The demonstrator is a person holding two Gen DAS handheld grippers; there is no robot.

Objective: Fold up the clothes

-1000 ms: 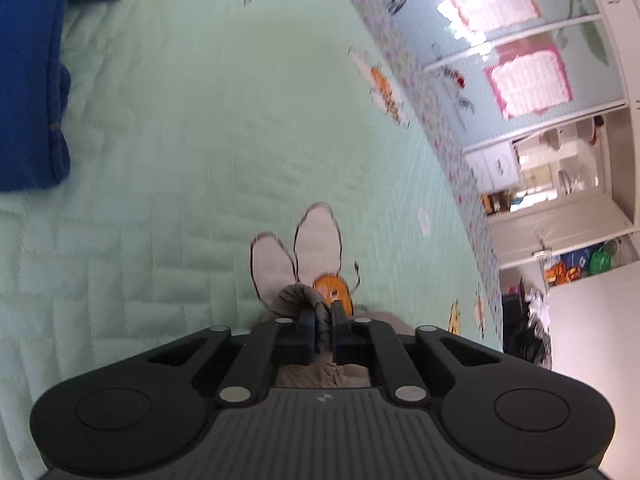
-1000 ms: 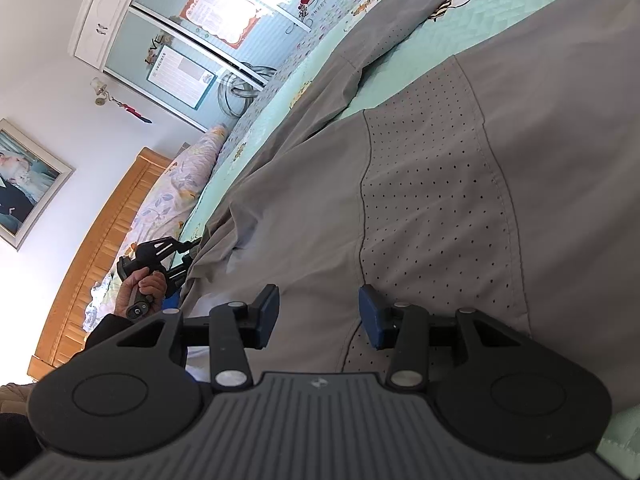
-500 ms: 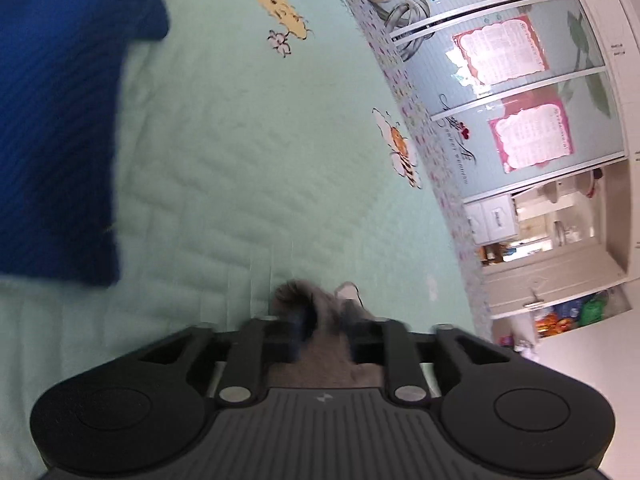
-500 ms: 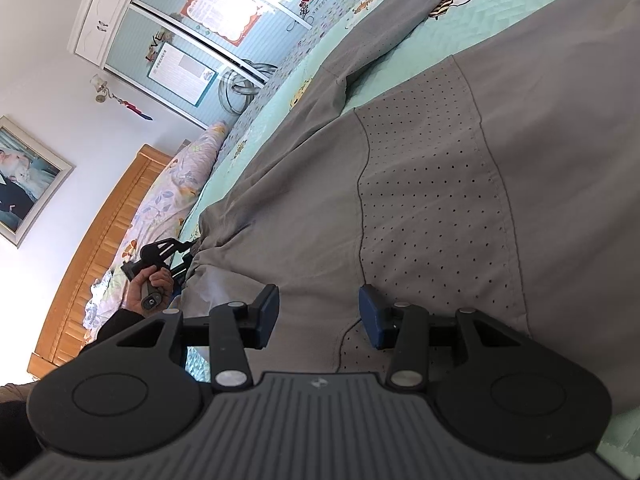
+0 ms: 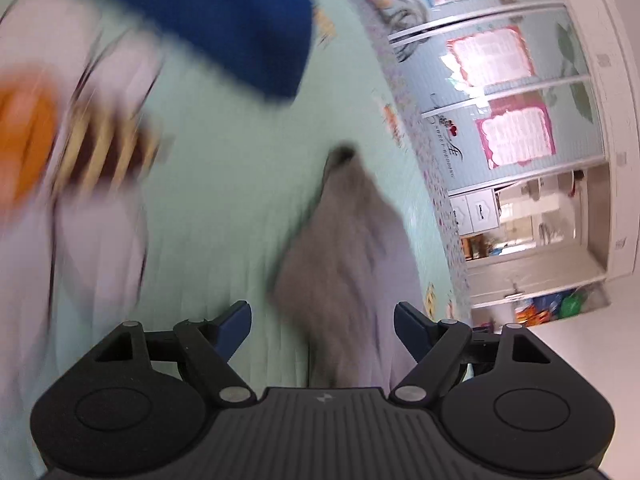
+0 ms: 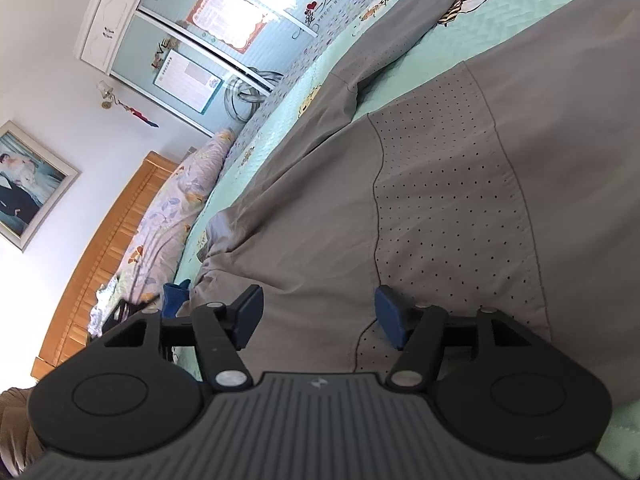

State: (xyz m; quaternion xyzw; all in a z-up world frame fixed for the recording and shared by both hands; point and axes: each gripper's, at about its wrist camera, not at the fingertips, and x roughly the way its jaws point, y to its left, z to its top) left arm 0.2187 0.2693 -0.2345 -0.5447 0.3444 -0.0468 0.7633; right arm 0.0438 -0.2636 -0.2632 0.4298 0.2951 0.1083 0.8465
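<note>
1. One grey garment (image 6: pixel 460 184) lies spread over the bed, filling most of the right wrist view; its cloth is thin and smooth, with a panel of small punched dots bounded by curved seams, and softly creased folds on the left.
2. A long grey part of it runs off to the far end of the bed; in the left wrist view a blurred, tapering grey end (image 5: pixel 352 240) lies on the quilt, just beyond the fingers.
3. The left gripper (image 5: pixel 322 326) has its jaws opening; the grey end lies below and between the dark blue pads, which do not press on it.
4. The right gripper (image 6: pixel 318 314) hovers over the dotted panel, jaws opening too, pads clear of the cloth.
5. The mint-green quilt (image 5: pixel 224 184) is stitched in fine ridges and printed with cartoon bees.
6. A folded blue ribbed item (image 5: pixel 224 20) lies at the far left.
7. At the left of the right wrist view stand a slatted wooden headboard (image 6: pixel 108 236) and a floral pillow (image 6: pixel 172 216).
</note>
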